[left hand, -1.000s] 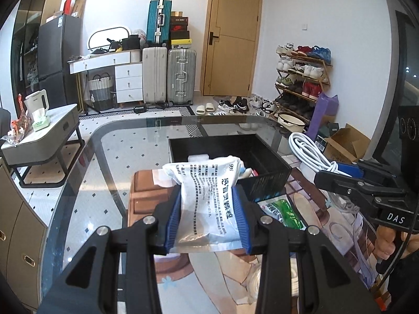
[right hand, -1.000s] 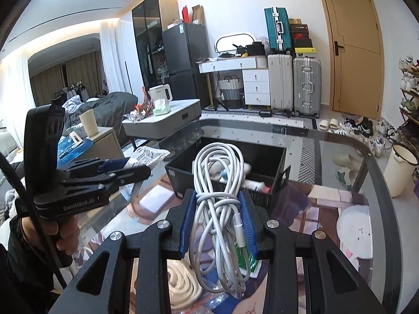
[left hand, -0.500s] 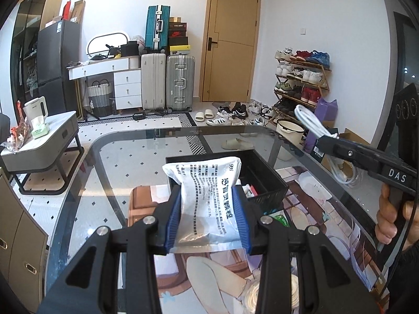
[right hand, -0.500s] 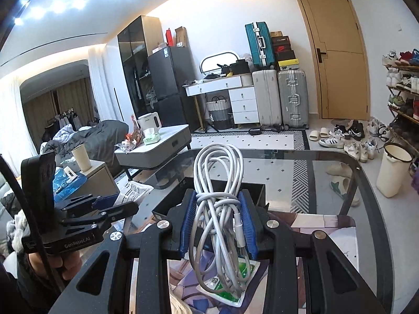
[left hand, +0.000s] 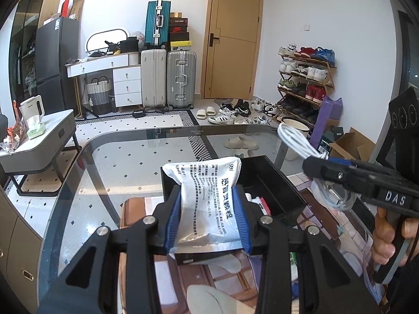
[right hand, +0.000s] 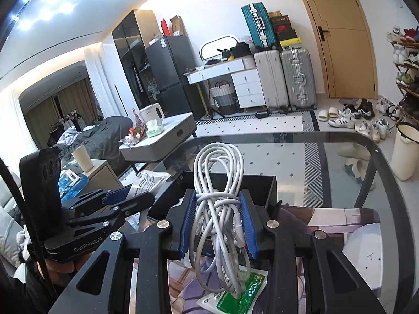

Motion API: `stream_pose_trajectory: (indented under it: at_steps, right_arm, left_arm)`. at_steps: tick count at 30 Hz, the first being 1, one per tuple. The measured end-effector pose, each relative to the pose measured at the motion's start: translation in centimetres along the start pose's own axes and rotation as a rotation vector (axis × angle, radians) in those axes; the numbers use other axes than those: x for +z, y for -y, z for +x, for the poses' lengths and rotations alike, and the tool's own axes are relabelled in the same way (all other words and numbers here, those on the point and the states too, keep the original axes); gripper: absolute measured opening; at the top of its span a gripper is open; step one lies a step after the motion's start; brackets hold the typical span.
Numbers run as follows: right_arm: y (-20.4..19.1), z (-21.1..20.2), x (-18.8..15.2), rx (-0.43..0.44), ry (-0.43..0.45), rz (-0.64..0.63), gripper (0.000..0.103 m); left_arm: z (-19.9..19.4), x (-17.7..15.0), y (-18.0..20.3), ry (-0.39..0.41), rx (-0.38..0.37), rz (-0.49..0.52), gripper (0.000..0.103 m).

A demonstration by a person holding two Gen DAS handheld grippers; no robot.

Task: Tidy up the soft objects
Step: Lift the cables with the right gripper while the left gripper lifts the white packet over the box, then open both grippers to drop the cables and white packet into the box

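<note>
Left wrist view: The left tool (left hand: pixel 208 216) is clamped on a white soft foil pouch printed with black text (left hand: pixel 209 201). The blue ribbed pads (left hand: pixel 174 219) press both side edges of the pouch, which stands upright between them, clear of the surface. Directly beyond the pouch sits a black rectangular open-top plastic bin (left hand: pixel 272 180) on the glass-topped counter with a dark rim (left hand: pixel 110 167). A white item with red markings shows inside the bin at its near end. A printed illustrated mat (left hand: pixel 217 282) covers the near part of the counter under the bin. At the right edge, the right tool (left hand: pixel 318 166) is carried in a person's hand (left hand: pixel 387 235) and grips a bundle of white coiled cable (left hand: pixel 296 141). It is held above the counter, to the right of the bin.

Right wrist view: The right tool (right hand: pixel 217 222) is clamped on the white coiled cable (right hand: pixel 218 201). The cable loops rise above the pads and hang below them. A green and white flat sachet (right hand: pixel 235 294) lies on the mat under the hanging loops. The black bin (right hand: pixel 262 185) stands just beyond the tool. At the left, the left tool (right hand: pixel 136 196) holds the white pouch (right hand: pixel 149 180) beside the bin's left end.
</note>
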State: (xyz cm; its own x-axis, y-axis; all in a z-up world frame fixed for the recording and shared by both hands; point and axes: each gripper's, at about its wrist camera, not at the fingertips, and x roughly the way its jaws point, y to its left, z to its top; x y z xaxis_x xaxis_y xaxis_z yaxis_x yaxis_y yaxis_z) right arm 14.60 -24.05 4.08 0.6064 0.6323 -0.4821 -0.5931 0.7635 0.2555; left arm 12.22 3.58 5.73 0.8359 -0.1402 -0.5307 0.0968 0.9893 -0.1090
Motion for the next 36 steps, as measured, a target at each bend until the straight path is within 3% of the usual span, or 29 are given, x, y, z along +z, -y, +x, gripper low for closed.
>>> stream_pose_trajectory:
  at_steps: [15, 27, 36]
  right_arm:
    - [-0.2, 7.3, 0.2, -0.036, -0.076, -0.034, 0.033]
    - [0.3, 11.6, -0.5, -0.081, -0.14, -0.079, 0.033]
    - [0.0, 10.7, -1.5, -0.108, -0.136, -0.108, 0.033]
  left_arm:
    - [5.7, -0.1, -0.2, -0.045, 0.004, -0.004, 0.037]
    - [7.1, -0.5, 0.5, -0.082, 0.013, 0.057, 0.037]
    - [6.3, -1.1, 1.2, -0.099, 0.01, 0.113, 0.038]
